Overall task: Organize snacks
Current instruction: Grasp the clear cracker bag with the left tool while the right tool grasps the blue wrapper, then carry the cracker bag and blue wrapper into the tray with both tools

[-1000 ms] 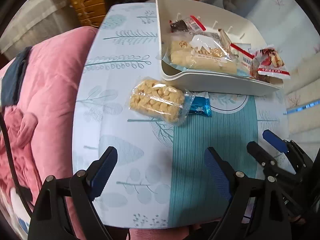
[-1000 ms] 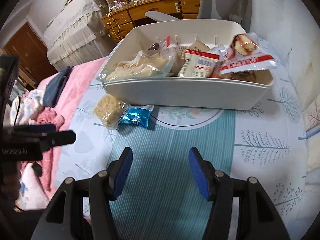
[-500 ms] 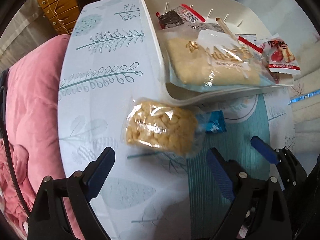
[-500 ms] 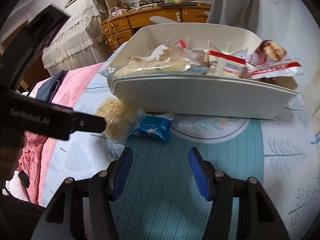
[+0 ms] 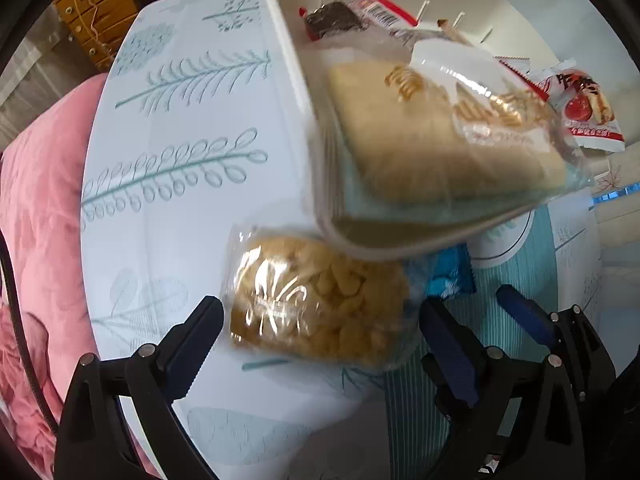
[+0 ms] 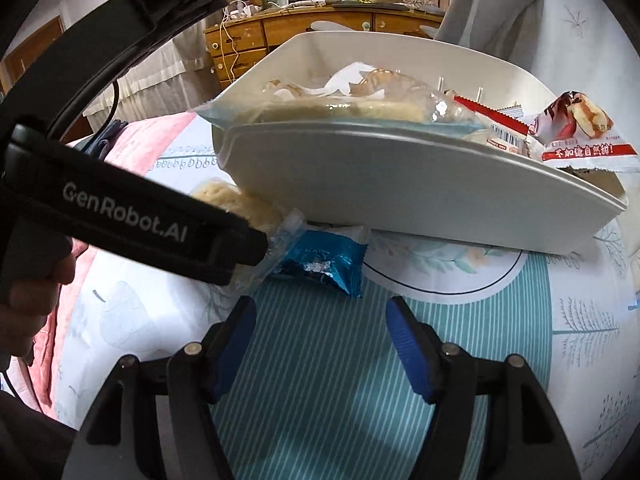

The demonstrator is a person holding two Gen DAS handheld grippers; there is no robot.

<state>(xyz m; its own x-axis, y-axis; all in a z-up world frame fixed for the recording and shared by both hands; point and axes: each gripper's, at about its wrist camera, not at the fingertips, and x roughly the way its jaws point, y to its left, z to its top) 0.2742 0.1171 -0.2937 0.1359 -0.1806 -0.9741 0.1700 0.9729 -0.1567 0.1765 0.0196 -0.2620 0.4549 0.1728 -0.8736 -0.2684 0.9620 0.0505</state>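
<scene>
Nearest you, your left claw (image 5: 316, 336) has just been spreading and now stands wide, its two blue-padded fingers (image 5: 196, 332) on either side of the clear bag of puffed snacks (image 5: 320, 300); the pads look just clear of the wrapper, so it grips nothing. Your right claw (image 6: 320, 340) has also just been widening; it stands partly spread over the striped teal part of the tablecloth (image 6: 320, 380), with nothing between its fingers and the small blue foil packet (image 6: 324, 260) lying just ahead of it.

That makes two snacks loose on the cloth: the puffed bag and the blue packet, side by side and touching, both tucked against the near wall of the white tray (image 6: 400, 184).

One tray stands on the table, and in it you can count a large clear bag of pale wafers (image 5: 432, 136) along the near side, a dark bar in a red-edged wrapper (image 5: 332, 20) at the far corner, and a red-and-white packet (image 6: 576, 132) hanging over the right rim. More wrappers lie between these, too overlapped to count.

Beyond the left edge of the table lies a pink blanket (image 5: 36, 184).
</scene>
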